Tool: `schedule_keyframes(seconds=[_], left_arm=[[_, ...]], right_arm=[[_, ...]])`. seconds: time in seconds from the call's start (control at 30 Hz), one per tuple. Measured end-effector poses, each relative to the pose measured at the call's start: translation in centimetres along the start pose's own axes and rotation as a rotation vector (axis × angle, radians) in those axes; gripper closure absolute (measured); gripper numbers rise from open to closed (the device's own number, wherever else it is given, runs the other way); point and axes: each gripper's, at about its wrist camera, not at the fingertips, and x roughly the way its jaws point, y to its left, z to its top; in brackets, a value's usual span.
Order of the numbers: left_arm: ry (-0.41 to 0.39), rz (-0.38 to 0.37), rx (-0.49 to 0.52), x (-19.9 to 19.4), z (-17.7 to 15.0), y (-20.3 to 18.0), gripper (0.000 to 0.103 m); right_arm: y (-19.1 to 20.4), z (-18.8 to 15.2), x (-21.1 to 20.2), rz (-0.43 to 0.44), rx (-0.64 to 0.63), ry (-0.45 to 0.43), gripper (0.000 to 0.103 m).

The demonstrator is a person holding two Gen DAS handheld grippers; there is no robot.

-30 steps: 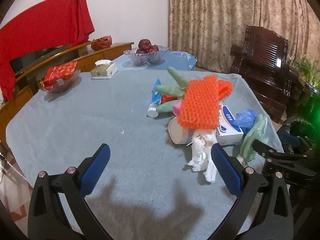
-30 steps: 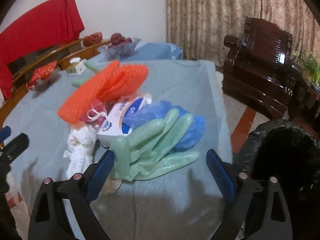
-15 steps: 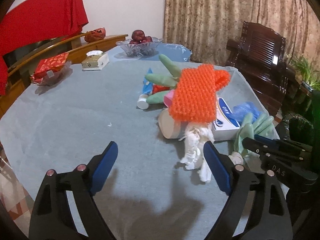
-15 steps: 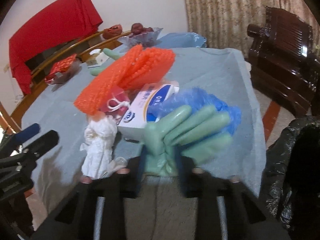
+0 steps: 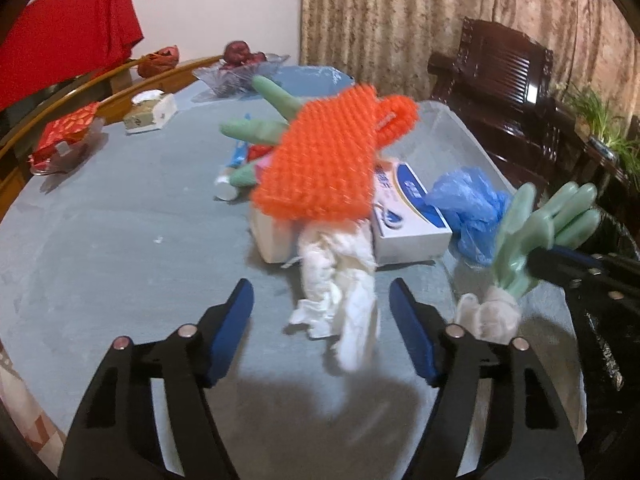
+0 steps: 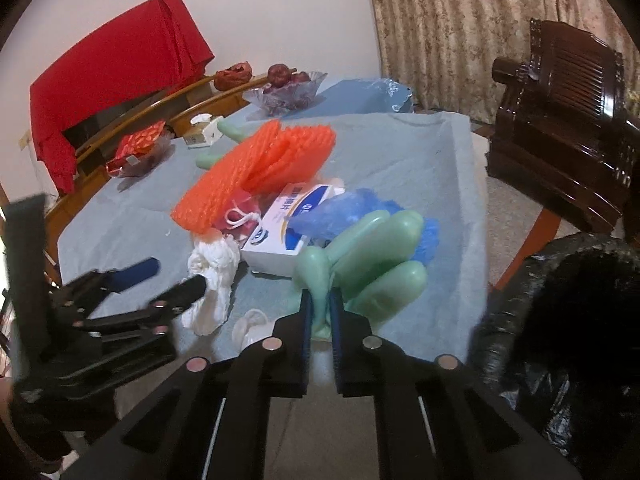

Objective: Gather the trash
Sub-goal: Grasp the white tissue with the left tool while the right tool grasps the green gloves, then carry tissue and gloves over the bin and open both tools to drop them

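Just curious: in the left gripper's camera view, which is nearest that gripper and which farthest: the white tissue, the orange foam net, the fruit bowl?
1. White tissue, between the closing left gripper fingers.
2. Orange foam net, mid-table.
3. Fruit bowl, far end.

We see blue print and round logo on white box (image 6: 280, 226), blurred; we read no text, label or number there.
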Motion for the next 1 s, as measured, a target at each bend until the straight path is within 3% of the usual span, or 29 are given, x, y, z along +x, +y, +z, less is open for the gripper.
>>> schedule_keyframes(seconds=[0.07, 0.13, 0.23, 0.53, 1.0], left_arm=[[0.023, -0.007, 0.005, 1.1, -0.1, -0.6, 0.05], [0.036, -0.032, 0.001, 1.7, -0.2, -0.8, 0.076], [0.028, -0.037, 0.006, 1.5, -0.3, -1.2, 0.087], [0.009, -0.069, 0.039, -2.9, -0.3, -1.8, 0.09], [-0.124, -0.235, 0.115, -9.0, 2.3, -7.7, 0.09]], right_arm=[[-0.4, -0.1, -0.5, -0.005, 0.003, -0.004, 0.094], [-0.6, -0.2, -0.9, -0.01, -0.002, -0.011, 0.094], [-0.9, -0.3, -1.6, -0.016, -0.006, -0.021, 0.094], [-2.1, -0.4, -4.7, -0.03, 0.015, -0.065, 0.094], [-5.0, -0.8, -11.5, -0.132, 0.052, -0.171, 0.094]])
